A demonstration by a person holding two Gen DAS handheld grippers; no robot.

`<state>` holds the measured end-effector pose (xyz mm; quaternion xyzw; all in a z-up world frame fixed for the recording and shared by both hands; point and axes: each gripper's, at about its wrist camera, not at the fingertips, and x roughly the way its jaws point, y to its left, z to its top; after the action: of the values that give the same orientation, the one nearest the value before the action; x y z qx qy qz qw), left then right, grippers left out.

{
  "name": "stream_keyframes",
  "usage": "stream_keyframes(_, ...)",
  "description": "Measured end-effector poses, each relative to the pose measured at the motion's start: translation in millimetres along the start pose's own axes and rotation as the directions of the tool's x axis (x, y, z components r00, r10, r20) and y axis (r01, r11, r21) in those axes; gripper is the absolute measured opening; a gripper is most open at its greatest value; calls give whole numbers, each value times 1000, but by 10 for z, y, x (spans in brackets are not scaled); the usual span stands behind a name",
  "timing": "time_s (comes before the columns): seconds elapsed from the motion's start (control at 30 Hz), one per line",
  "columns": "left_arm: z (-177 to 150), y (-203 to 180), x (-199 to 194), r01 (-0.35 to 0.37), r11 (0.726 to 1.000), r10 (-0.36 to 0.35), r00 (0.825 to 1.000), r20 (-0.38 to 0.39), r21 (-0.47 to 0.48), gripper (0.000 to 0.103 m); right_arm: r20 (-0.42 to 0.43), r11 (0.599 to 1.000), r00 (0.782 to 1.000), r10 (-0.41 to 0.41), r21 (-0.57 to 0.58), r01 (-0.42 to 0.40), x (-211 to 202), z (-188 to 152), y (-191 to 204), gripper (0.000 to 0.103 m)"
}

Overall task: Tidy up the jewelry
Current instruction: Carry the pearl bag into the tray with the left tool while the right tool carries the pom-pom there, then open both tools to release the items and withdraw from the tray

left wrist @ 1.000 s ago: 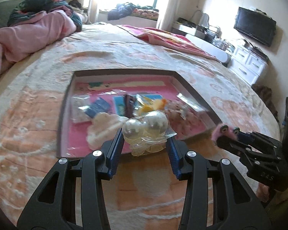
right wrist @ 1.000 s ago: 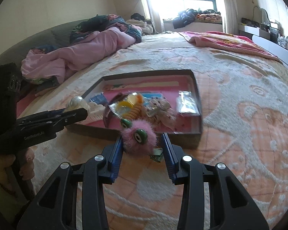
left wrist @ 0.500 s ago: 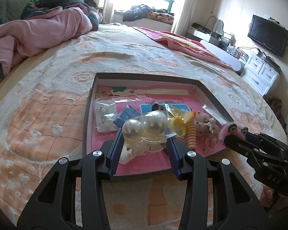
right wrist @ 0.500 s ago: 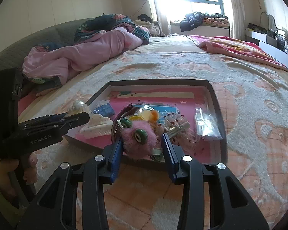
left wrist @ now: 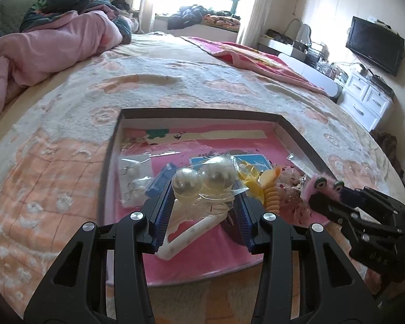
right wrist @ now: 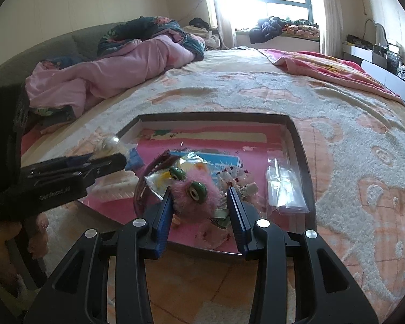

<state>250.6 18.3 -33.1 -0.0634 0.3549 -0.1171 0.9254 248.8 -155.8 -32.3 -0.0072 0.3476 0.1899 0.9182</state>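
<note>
A shallow box with a pink floor and dark rim (left wrist: 194, 114) lies on the bed; it also shows in the right wrist view (right wrist: 216, 115). My left gripper (left wrist: 204, 191) is shut on a clear bag of two large pearl balls (left wrist: 205, 179) and holds it above the box's near part. My right gripper (right wrist: 199, 197) is shut on a pink fluffy clip with green eyes (right wrist: 194, 193), held above the box's near edge. It shows in the left wrist view (left wrist: 322, 186) at the right.
In the box lie a white hair claw (left wrist: 186, 236), small bags of earrings (left wrist: 133, 172), a blue card (right wrist: 216, 162), yellow and orange pieces (left wrist: 259, 181), a clear bag (right wrist: 284, 189). A pink quilt (right wrist: 116, 67) lies at the far left.
Both grippers have moved forward over the box with their loads. The box now sits nearer and lower in both views.
</note>
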Motion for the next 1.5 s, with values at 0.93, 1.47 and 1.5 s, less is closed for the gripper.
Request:
stream_keyframes(0.93, -2, -64, 162, 3, 999, -3, 1000, -19, 35, 38, -34, 999, 999, 39, 22, -39, -26, -187, 37, 48)
stream_keyframes(1.47, -6, -78, -156, -5, 1000, 5, 999, 50, 10, 64, 9, 997, 999, -36, 63, 35, -392, -297, -112, 77)
stream_keyframes(1.5, -5, -72, -185, -4, 1000, 4, 999, 54, 7, 68, 14, 997, 999, -42, 62, 41, -415, -301, -110, 80)
